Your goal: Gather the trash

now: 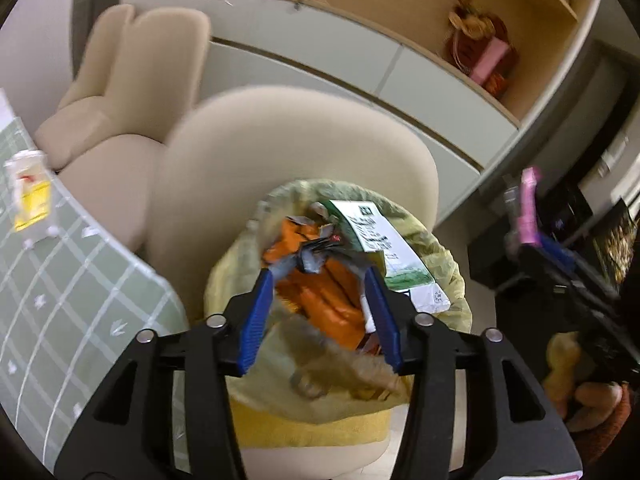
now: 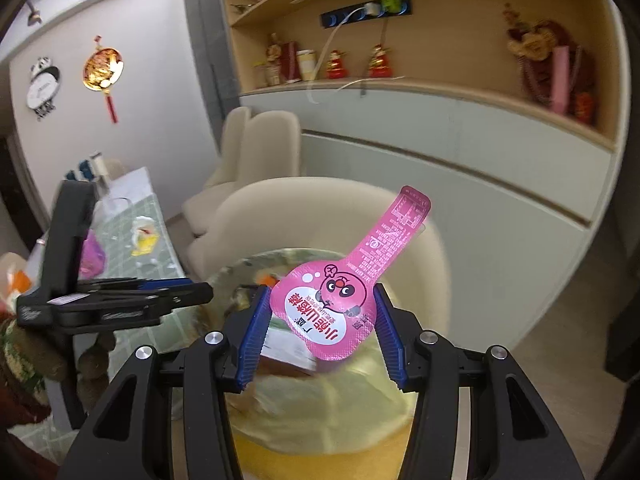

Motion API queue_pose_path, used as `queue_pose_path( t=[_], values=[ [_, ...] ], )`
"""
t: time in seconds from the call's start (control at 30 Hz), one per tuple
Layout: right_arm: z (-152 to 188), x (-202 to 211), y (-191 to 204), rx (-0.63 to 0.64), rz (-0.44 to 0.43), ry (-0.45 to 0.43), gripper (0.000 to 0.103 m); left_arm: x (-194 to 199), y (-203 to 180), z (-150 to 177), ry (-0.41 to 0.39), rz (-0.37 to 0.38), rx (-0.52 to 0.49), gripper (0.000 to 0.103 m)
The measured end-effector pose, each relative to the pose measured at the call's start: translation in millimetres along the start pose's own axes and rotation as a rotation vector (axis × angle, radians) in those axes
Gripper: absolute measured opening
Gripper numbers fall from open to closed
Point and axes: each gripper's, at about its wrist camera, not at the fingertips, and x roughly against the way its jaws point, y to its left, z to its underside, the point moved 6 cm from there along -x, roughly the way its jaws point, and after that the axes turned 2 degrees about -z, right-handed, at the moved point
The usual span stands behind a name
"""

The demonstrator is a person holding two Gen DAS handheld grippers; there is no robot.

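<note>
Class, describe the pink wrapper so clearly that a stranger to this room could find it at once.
Start at the cream chair and the bin lined with a yellow bag in front of it. Above the bin, the right gripper holds the pink wrapper. It is round with a long tab and a cartoon face, unlike the orange packets and green-and-white carton already in the bin.
</note>
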Motion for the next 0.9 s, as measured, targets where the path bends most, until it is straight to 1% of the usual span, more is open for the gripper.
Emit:
queue_pose_path(
  t=[0.07, 0.2, 0.23, 0.33, 0.47, 0.57, 0.67, 0.73, 0.8, 0.83, 0.9],
  values=[
    [1, -20, 12, -0.001, -0.045, 0.020, 0.048, 19, 10, 1, -0.034, -0.038, 0.032, 0.050],
    [13, -63, 31, 0.021, -0.071, 0.115, 0.048, 47, 29, 13, -0.061, -0.117, 0.087, 0.051],
    [20, -75, 33, 0.017, -0.076, 0.147, 0.048, 57, 34, 18, -0.071, -0.147, 0.097, 0.051],
    [34, -97, 34, 0.007, -0.077, 0.214, 0.048, 76, 46, 30, -0.101, -0.223, 0.107, 0.052],
    [48, -110, 35, 0.017, -0.067, 0.259, 0.048, 97, 65, 51, -0.112, -0.294, 0.134, 0.052],
    [54, -110, 34, -0.004, -0.071, 0.264, 0.048, 103, 75, 64, -0.097, -0.303, 0.166, 0.052],
    [52, -104, 33, -0.030, -0.057, 0.251, 0.048, 114, 81, 72, -0.104, -0.303, 0.169, 0.052],
    [50, -94, 32, -0.049, -0.036, 0.241, 0.048, 126, 87, 77, -0.117, -0.294, 0.171, 0.058],
    [48, -83, 38, -0.038, -0.013, 0.223, 0.050, 134, 90, 79, -0.128, -0.284, 0.167, 0.060],
    [48, -75, 44, -0.022, 0.002, 0.216, 0.053, 141, 93, 81, -0.138, -0.283, 0.159, 0.061],
    [47, -61, 53, -0.025, 0.009, 0.197, 0.053, 151, 97, 85, -0.147, -0.281, 0.143, 0.064]
  ],
)
